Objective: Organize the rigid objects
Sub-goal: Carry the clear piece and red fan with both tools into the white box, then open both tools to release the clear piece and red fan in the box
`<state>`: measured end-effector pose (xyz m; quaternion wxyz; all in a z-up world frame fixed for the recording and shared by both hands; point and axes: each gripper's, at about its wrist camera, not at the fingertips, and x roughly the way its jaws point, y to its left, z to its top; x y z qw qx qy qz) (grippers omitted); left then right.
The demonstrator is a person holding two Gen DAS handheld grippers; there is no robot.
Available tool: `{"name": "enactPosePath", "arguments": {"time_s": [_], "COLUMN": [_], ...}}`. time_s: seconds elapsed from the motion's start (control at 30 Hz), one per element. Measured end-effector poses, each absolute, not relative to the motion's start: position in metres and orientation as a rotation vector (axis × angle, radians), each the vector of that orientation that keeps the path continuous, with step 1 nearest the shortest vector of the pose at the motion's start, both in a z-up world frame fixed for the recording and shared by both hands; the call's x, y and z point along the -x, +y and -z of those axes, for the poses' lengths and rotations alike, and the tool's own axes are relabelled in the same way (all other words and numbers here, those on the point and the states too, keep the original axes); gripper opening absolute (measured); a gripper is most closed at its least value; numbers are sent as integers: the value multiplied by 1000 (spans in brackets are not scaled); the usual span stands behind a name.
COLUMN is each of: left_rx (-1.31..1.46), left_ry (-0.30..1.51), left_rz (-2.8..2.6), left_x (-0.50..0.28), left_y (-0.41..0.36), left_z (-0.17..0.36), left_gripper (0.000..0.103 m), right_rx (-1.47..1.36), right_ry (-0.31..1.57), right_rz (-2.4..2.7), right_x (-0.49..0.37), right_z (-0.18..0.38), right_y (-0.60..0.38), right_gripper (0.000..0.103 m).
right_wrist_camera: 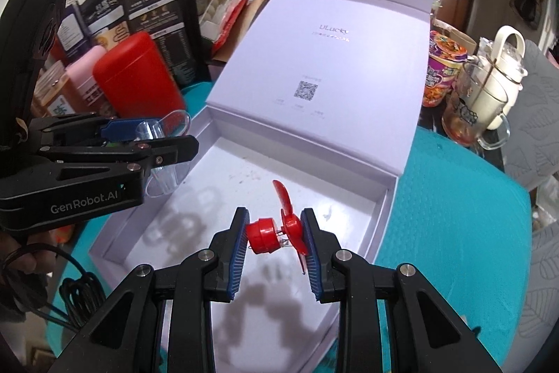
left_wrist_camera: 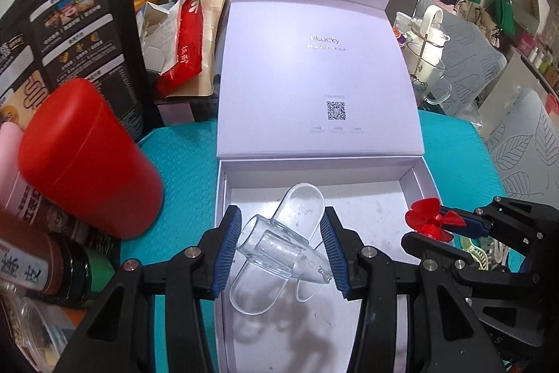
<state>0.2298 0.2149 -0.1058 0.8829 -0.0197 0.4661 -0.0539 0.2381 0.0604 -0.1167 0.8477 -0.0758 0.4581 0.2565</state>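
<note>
Two grippers hang over the open white box (left_wrist_camera: 424, 184) on our teal mat (left_wrist_camera: 185, 156), each with something clamped between its blue pads. Far left, we see a black printed pouch (left_wrist_camera: 80, 34), and nearer to us a red canister (left_wrist_camera: 91, 159) stands just beside the box's left wall, with jars crowded at its near side. Next comes our left gripper (left_wrist_camera: 283, 245), clenched on a clear plastic scoop (left_wrist_camera: 279, 243) that sits tilted across the jaws, above the near left part of the box floor. The raised lid (left_wrist_camera: 314, 65), printed with a small square code, stands at the far side. To the right, our right gripper (right_wrist_camera: 276, 240) pinches a small red propeller toy (right_wrist_camera: 276, 229) above the box floor. Farther right, a glass mug (right_wrist_camera: 478, 110) and a white kettle (right_wrist_camera: 506, 65) stand beyond the mat.
</note>
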Motion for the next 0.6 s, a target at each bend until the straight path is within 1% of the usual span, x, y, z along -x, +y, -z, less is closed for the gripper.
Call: {"name": "enactPosePath", "arguments": {"time_s": [0.6], "left_rx": [-26], "left_ry": [967], "left_rz": [71], "left_x": [-279], "left_y": [220], "left_z": [127], "left_gripper": [46], "right_rx": [197], "right_ry": [965], "right_rz": [-497], "right_x": [-283], "right_z": [146], "right_y": [80], "right_gripper": [30]}}
